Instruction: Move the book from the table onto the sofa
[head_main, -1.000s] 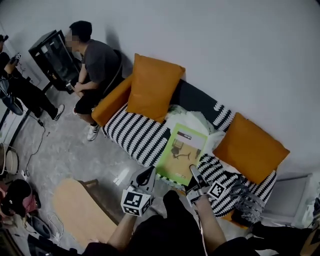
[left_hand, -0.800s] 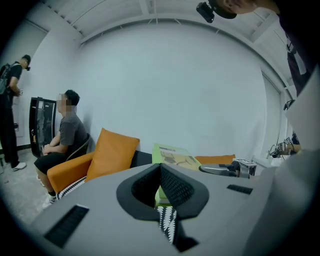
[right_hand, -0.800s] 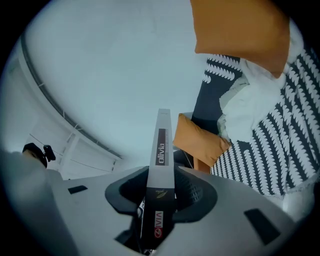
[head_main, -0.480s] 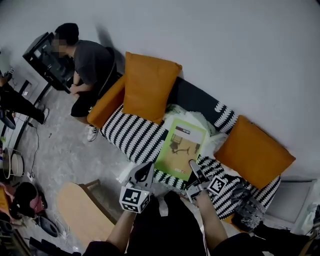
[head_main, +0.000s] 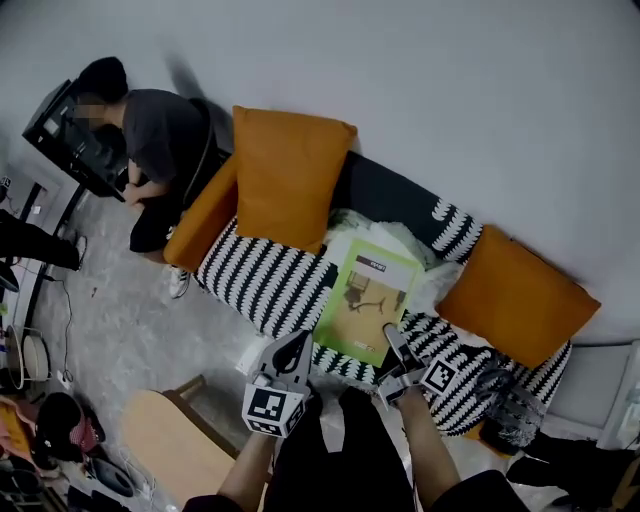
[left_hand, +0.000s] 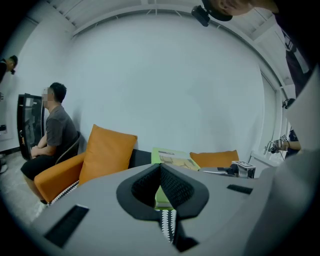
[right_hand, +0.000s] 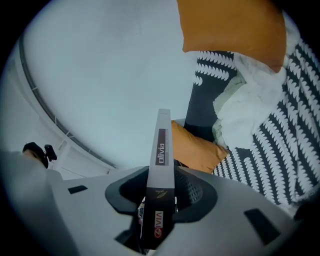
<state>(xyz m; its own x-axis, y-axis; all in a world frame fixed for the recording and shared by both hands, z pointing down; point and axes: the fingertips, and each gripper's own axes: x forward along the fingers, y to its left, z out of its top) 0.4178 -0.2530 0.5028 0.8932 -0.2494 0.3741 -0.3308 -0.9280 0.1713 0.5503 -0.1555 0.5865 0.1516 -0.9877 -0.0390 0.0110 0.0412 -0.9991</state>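
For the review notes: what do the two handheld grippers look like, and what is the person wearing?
The left gripper and the right gripper both have grey bodies that taper to pointed jaws. The jaws are lined with black ribbed pads. Each gripper carries a white cube printed with black square markers. The person's clothing looks dark, with sleeves that end above the forearms.

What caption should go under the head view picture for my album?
Right hand-held gripper grips the green book at the striped sofa; left hand-held gripper shut.

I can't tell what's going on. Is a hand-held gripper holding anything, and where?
The right hand-held gripper clamps the book by its spine edge. The left hand-held gripper is shut on nothing.
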